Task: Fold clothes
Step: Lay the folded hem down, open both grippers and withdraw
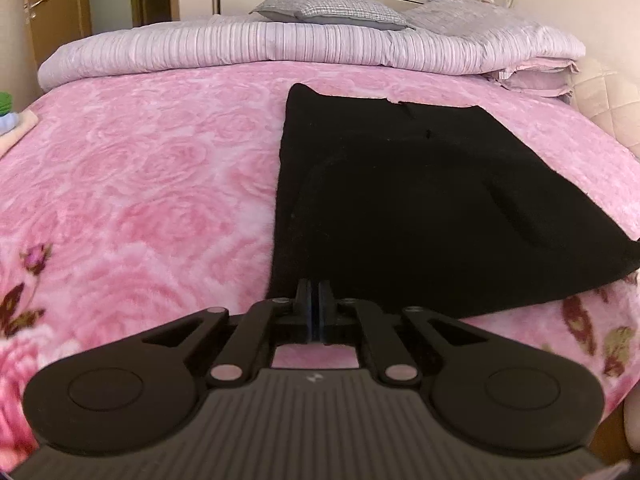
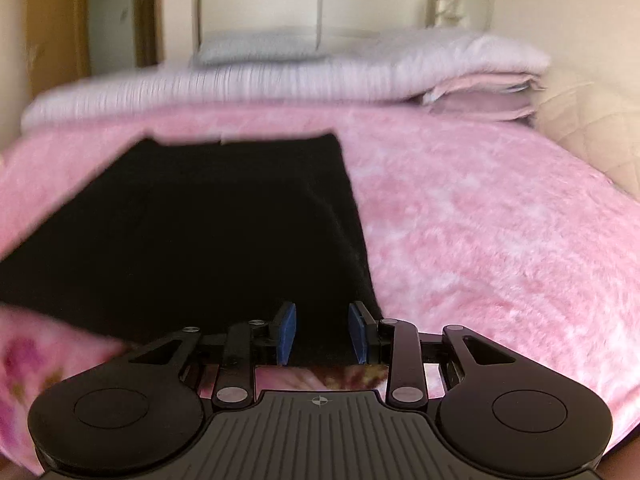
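Note:
A black garment (image 1: 400, 200) lies flat on the pink rose-patterned blanket (image 1: 140, 180), its folded-over part showing as a raised outline. My left gripper (image 1: 314, 292) is shut at the garment's near left corner; its pads meet at the hem, which seems pinched between them. In the right wrist view the same black garment (image 2: 200, 232) lies left of centre. My right gripper (image 2: 322, 322) is open, its blue pads (image 2: 286, 332) spread on either side of the garment's near right corner. The right view is blurred.
A folded lilac quilt (image 1: 280, 46) and grey pillows (image 1: 332, 10) lie at the head of the bed. Folded clothes (image 1: 12, 124) sit at the far left edge. A quilted cream side panel (image 1: 616, 96) borders the right. Doors and a wardrobe stand behind.

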`<state>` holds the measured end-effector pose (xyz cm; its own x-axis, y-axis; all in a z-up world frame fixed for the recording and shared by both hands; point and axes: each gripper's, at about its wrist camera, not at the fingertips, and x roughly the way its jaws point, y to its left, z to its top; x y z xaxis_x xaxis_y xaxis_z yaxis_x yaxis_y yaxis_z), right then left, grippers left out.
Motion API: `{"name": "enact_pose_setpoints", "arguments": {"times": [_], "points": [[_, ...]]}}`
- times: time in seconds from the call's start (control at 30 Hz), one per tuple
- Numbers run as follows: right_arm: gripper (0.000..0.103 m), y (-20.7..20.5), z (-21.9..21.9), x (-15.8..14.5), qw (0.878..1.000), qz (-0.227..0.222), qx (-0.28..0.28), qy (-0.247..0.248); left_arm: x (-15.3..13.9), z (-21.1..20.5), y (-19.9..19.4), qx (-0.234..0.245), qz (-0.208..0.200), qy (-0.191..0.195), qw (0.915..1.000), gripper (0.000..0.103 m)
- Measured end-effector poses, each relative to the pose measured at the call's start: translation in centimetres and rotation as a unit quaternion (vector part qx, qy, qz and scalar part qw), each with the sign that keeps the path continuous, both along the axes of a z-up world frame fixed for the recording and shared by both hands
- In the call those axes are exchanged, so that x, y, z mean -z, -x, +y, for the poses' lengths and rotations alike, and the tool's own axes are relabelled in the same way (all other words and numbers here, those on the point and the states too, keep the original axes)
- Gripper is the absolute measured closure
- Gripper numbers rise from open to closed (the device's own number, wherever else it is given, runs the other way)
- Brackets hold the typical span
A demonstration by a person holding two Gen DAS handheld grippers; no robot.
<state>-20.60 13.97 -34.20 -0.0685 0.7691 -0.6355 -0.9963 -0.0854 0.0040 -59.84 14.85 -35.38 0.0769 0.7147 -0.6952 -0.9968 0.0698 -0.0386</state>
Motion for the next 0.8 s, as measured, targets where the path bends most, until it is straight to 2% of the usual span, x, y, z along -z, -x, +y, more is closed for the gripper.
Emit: {"name": "enact_pose_setpoints", "arguments": {"times": [0.13,0.23,0.37,0.5,0.63,0.8], "points": [[0.070,0.0,-1.1,-0.5,0.999,0.016,0.021,0.022,0.5,-0.2,-0.9,-0.015,0.013,0.020,0.9996,0.100],[0.069,0.0,-1.9,-0.8,0.998,0.028,0.037,0.039,-0.8,-1.4,-1.7,-0.027,0.031,0.027,0.9988,0.098],[0.069,0.0,-3.2,-1.3,0.996,0.043,0.055,0.061,-2.6,-4.3,-2.9,-0.038,0.028,0.030,0.9984,0.097],[0.069,1.5,-6.4,-2.0,0.996,0.039,0.042,0.074,-4.0,-7.4,-4.5,-0.031,0.030,0.031,0.9986,0.094],[0.069,2.2,-8.9,-2.8,0.995,0.041,0.042,0.079,-5.3,-10.2,-5.2,-0.025,0.035,0.023,0.9988,0.090],[0.069,2.8,-11.1,-4.5,0.997,0.041,0.036,0.063,-6.9,-13.1,-5.2,-0.031,0.038,0.009,0.9988,0.087]]}}
